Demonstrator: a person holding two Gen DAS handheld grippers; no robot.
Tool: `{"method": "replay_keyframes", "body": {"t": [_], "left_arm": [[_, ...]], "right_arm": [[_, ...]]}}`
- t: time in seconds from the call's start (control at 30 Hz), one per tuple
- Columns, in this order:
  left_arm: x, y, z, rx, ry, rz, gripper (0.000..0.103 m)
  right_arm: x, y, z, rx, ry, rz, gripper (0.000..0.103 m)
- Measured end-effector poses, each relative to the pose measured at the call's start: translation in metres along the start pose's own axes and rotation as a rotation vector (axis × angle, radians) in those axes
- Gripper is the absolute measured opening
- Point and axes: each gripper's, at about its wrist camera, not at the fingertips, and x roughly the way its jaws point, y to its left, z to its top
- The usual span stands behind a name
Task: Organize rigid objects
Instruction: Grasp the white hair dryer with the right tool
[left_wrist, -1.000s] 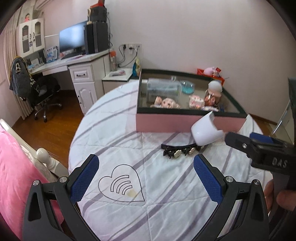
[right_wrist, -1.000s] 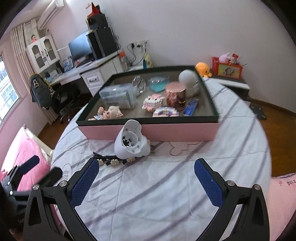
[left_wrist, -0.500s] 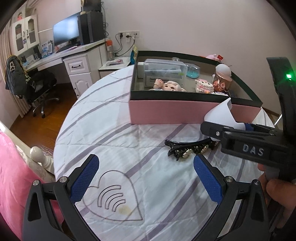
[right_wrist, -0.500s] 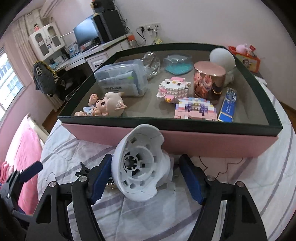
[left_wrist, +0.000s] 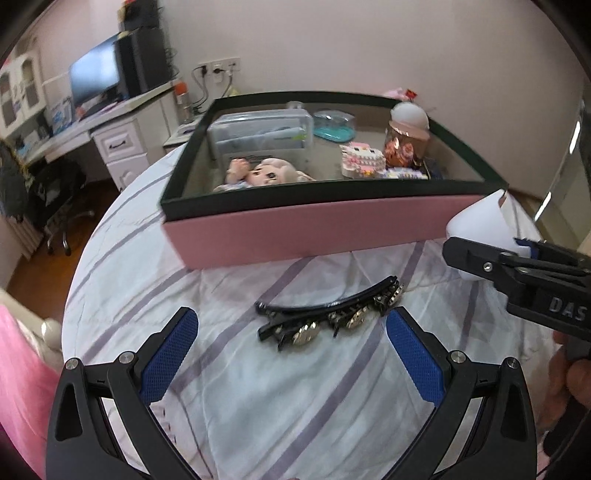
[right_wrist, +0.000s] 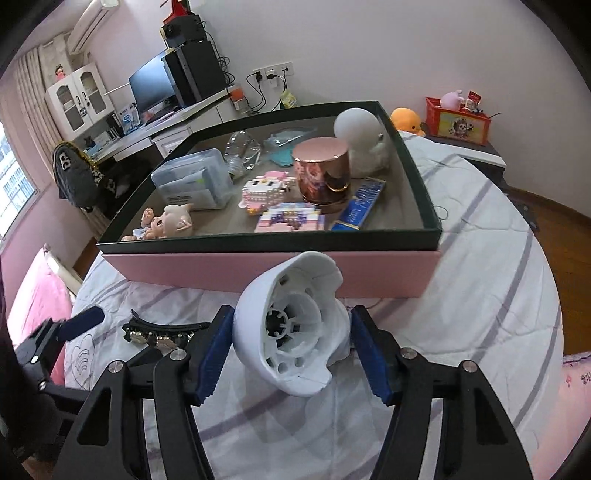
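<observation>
My right gripper (right_wrist: 293, 345) is shut on a white hollow plastic shell (right_wrist: 291, 328) and holds it above the bedspread, in front of the pink box (right_wrist: 273, 271). In the left wrist view the shell (left_wrist: 480, 225) shows at the right, clamped by the right gripper (left_wrist: 517, 258). My left gripper (left_wrist: 291, 354) is open and empty, just short of a black jewelled hair clip (left_wrist: 332, 314) lying on the cloth. The clip also shows in the right wrist view (right_wrist: 162, 332).
The pink box with a dark rim (left_wrist: 325, 192) holds a doll (left_wrist: 266, 173), a clear case (left_wrist: 258, 133), a copper tin (right_wrist: 323, 173), brick figures (right_wrist: 266, 190), a white lamp (right_wrist: 362, 136) and more. A desk and chair stand at far left.
My right gripper has closed on the white shell and lifted it off the cloth. My left gripper has moved forward toward the hair clip and stays open.
</observation>
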Motion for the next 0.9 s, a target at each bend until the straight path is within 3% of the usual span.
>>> {"method": "replay_keyframes", "body": {"t": [0.1, 0.17, 0.23, 0.4, 0.5, 0.63, 0.7, 0.77, 0.9], "left_arm": [[0.012, -0.005, 0.004, 0.055, 0.025, -0.018, 0.103], [0.022, -0.009, 0.006, 0.09, 0.072, -0.051, 0.103], [0.02, -0.01, 0.007, 0.099, 0.064, -0.102, 0.1], [0.013, -0.01, 0.007, 0.112, 0.057, -0.157, 0.064], [0.017, -0.007, 0.013, 0.121, 0.065, -0.181, 0.064], [0.018, -0.018, 0.016, 0.219, 0.054, -0.148, 0.068], [0.018, -0.019, 0.019, 0.221, 0.05, -0.144, 0.091], [0.02, -0.021, 0.022, 0.231, 0.036, -0.147, 0.099], [0.031, -0.018, 0.026, 0.179, 0.064, -0.206, 0.077]], "right_arm": [[0.004, 0.001, 0.001, 0.004, 0.0, 0.001, 0.065], [0.004, 0.0, 0.001, 0.004, -0.002, 0.0, 0.065], [0.005, 0.001, 0.001, 0.006, -0.003, 0.002, 0.065], [0.006, 0.001, 0.002, 0.009, -0.004, 0.003, 0.065], [0.005, 0.0, 0.001, 0.01, -0.004, 0.002, 0.065], [0.004, 0.0, 0.001, 0.015, -0.005, 0.002, 0.065], [0.004, 0.0, 0.002, 0.016, -0.005, -0.001, 0.065], [0.004, -0.001, 0.002, 0.019, -0.004, -0.003, 0.065], [0.005, 0.0, 0.002, 0.017, -0.004, -0.008, 0.065]]}}
